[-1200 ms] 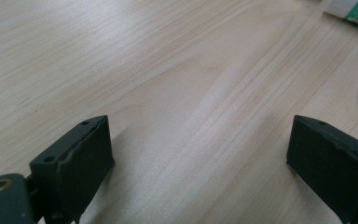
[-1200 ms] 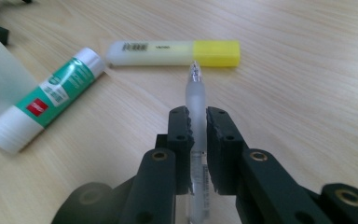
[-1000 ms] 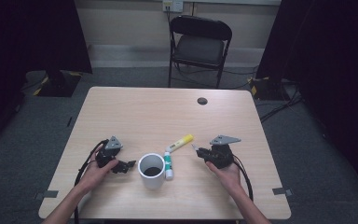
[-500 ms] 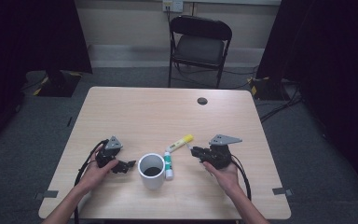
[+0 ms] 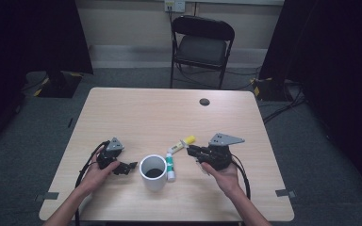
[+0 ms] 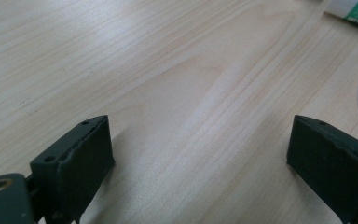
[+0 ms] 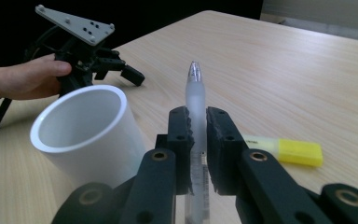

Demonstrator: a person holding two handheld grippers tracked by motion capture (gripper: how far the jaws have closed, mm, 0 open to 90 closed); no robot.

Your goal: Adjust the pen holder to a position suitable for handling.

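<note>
The table [image 5: 136,113] is pale wood, with a black chair [image 5: 201,47] standing behind its far edge and a small dark disc [image 5: 204,101] lying near that edge.

Near the front of the table, about midway across, stands a white cup [image 5: 153,172], upright with its mouth open to the ceiling. In the right gripper view the cup [image 7: 86,135] sits just left of the jaws and close to them.

The left gripper [image 5: 127,166] rests low on the table just left of the cup, its tips pointing at it but apart from it. In the left gripper view its jaws stand wide, with only bare wood between them and the cup's white wall at the right edge.

The right gripper [image 5: 191,149] is held in the person's right hand [image 5: 224,174] to the right of the cup, raised off the table. Its jaws are drawn narrow and clamp a frosted pen [image 7: 196,116], which stands up between the pads with its tip above them and its lower part running down between the fingers.

Just right of the cup lies a white tube with green print [image 5: 170,166], touching or nearly touching the cup's base. Beyond it a yellow-capped highlighter [image 5: 181,143] lies flat on the wood, just past the right gripper's tips; in the right gripper view it [image 7: 289,150] shows beside the right jaw.
</note>
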